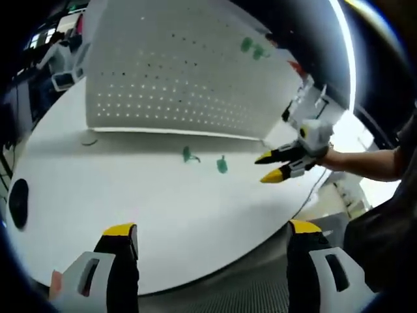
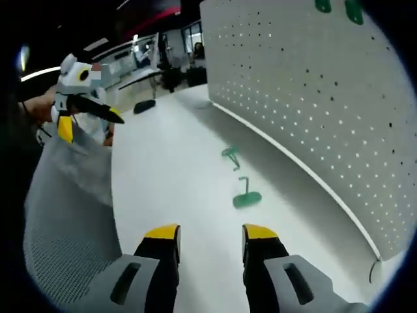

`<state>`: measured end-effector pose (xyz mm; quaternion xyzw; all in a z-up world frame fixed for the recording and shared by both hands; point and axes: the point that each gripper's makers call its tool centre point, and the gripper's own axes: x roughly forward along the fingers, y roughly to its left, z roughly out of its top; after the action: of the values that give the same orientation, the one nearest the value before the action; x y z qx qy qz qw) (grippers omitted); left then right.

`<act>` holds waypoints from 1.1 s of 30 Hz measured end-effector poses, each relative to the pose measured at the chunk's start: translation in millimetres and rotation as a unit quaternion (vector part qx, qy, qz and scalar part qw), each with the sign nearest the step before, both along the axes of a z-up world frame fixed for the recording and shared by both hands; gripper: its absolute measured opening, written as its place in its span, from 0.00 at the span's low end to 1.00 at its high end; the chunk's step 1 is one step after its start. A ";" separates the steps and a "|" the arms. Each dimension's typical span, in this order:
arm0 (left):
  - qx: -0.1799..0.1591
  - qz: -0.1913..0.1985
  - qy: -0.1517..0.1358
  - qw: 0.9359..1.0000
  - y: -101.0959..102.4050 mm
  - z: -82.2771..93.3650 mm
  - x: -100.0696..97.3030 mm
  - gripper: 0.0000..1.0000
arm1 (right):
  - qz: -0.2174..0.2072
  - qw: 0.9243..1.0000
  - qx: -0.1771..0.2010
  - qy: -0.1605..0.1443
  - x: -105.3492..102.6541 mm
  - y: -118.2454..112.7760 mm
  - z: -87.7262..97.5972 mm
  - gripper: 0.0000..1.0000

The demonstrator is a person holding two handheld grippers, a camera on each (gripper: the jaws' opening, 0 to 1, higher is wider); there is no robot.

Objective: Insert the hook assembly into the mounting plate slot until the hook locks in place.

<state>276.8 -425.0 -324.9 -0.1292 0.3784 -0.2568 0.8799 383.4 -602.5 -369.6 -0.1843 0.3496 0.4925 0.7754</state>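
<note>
Nothing of the insertion looks done yet, judging from how things lie. The right gripper (image 2: 210, 238) has its jaws parted with nothing between them, poised over the white worktop (image 2: 169, 182) just short of the nearer green hook (image 2: 247, 197), which lies flat in front of the pegboard. A second green hook (image 2: 230, 155) lies a little further along, at about the same stand-off from the board's foot. The left gripper (image 1: 212, 229) is likewise spread wide and holds nothing, set back at the worktop's near edge, well apart from both hooks.

Left to do: pick up a hook, carry it to the pegboard (image 2: 313, 98) and seat it in a slot until it catches. Two green pieces (image 1: 252, 47) already hang high on the board; whether they are locked I cannot tell.

Between the hooks and the pegboard the worktop is bare. A dark oval object (image 1: 18, 202) lies far to the side from the board, out of the way.
</note>
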 end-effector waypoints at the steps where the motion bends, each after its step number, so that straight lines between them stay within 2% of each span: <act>1: 0.000 0.000 0.000 1.000 -0.3 -0.1 0.0 0.96 | 0.005 1.000 -0.001 0.000 5.1 4.0 -0.9 0.36; 6: 0.000 -0.003 0.002 1.000 -1.9 -0.2 1.9 0.96 | 0.025 1.000 0.007 0.006 21.7 22.8 -0.7 0.34; 12: 0.000 -0.001 0.004 1.000 0.6 -0.7 4.2 0.96 | 0.059 0.998 -0.016 0.008 35.4 35.4 -12.0 0.32; 17: 0.002 0.004 0.007 1.000 4.4 -2.0 4.6 0.96 | 0.092 0.995 -0.037 0.012 45.0 38.4 -24.9 0.30; 24: 0.002 0.006 0.014 1.000 7.0 -4.2 6.5 0.96 | 0.109 0.992 -0.054 0.016 57.2 40.2 -36.7 0.27; 30: -0.001 0.010 0.014 1.000 8.3 -3.7 9.4 0.95 | 0.127 0.990 -0.055 0.008 62.3 46.4 -38.8 0.18; 33: 0.000 0.011 0.017 1.000 9.0 -5.4 9.9 0.94 | 0.136 0.989 -0.061 0.011 61.8 47.5 -42.0 0.17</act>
<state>286.7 -416.0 -330.3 -0.1379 0.3917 -0.2455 0.8760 445.2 -555.0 -411.6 -0.2715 0.3589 0.5735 0.6845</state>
